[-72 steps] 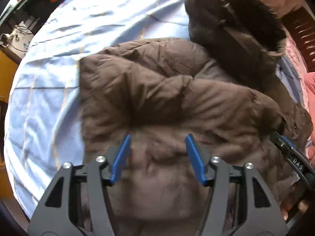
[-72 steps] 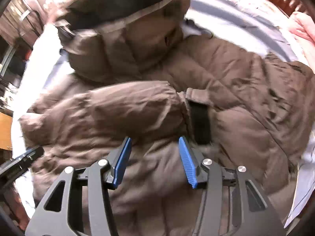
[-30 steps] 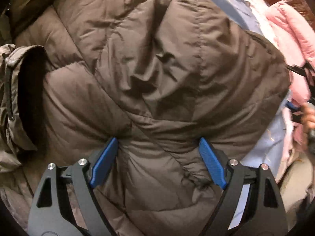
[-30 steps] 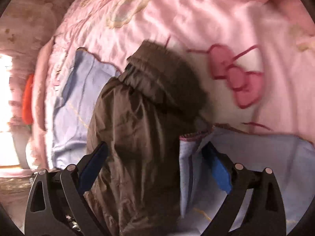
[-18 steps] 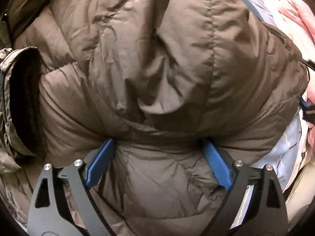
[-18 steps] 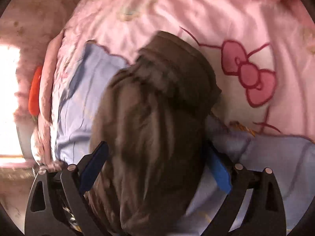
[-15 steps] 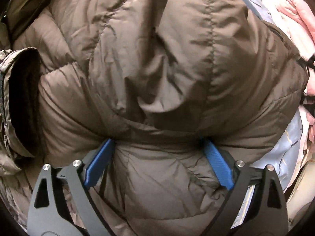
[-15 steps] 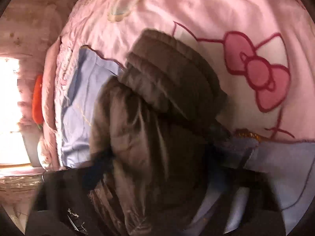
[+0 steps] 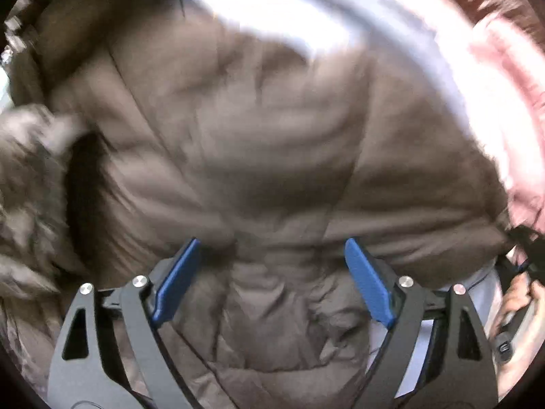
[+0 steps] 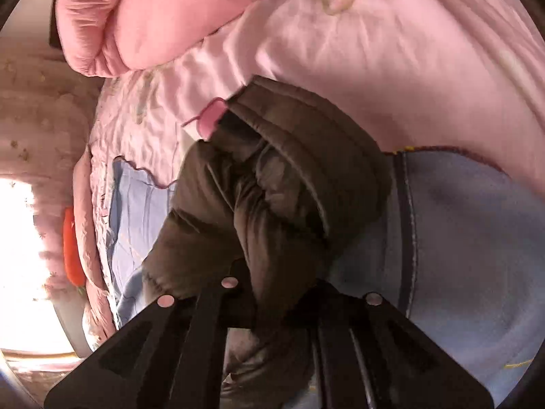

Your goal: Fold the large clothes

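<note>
A brown padded jacket (image 9: 255,136) lies bunched on a light blue sheet (image 10: 460,238), its fur-trimmed hood (image 9: 24,177) at the left edge of the left wrist view. My left gripper (image 9: 271,243) hovers just over the jacket; its jaws stand wide and are closing a little, a puffy fold lies between the blue pads (image 9: 177,279), and they do not pinch it. My right gripper (image 10: 272,272) is shut on a fold of the jacket (image 10: 272,177) near its ribbed end, with its fingertips buried in the fabric.
A pink quilt (image 10: 374,51) with a bow print covers the bed beyond the sheet, and a pink padded garment (image 10: 153,17) lies at the top left. An orange object (image 10: 71,245) sits at the bed's left side. A person's hand (image 9: 521,300) shows at the right edge.
My right gripper went from wide open around the jacket's end to shut on it. My left gripper lifted and tilted, so its view is now blurred and shows more of the bed.
</note>
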Action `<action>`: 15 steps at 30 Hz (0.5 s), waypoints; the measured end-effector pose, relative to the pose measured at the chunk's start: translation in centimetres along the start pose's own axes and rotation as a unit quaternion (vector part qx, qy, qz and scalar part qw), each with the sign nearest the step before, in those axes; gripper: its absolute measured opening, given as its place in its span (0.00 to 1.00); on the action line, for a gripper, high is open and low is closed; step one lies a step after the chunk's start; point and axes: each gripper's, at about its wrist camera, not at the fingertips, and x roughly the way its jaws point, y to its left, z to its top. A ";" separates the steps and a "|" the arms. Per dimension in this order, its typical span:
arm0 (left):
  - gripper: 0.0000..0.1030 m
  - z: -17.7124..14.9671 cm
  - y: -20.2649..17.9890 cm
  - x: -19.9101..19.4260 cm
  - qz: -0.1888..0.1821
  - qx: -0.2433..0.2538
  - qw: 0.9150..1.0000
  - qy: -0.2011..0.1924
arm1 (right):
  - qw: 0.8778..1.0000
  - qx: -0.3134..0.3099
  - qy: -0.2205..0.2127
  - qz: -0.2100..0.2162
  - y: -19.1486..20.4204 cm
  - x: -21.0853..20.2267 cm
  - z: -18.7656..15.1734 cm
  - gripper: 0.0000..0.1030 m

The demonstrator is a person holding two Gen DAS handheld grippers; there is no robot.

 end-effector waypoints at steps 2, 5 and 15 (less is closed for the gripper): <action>0.85 0.9 -0.1 -1.0 0.015 0.014 0.999 -0.027 | 1.000 -0.006 -0.015 0.003 1.6 0.0 0.5 0.06; 0.75 1.8 -0.1 2.8 0.028 0.010 0.999 0.043 | 0.999 -0.012 -0.030 -0.009 2.7 -0.2 0.0 0.06; 0.73 2.6 2.8 0.7 -0.025 0.001 0.998 0.051 | 0.988 -0.132 -0.056 0.051 6.9 -5.8 -3.8 0.06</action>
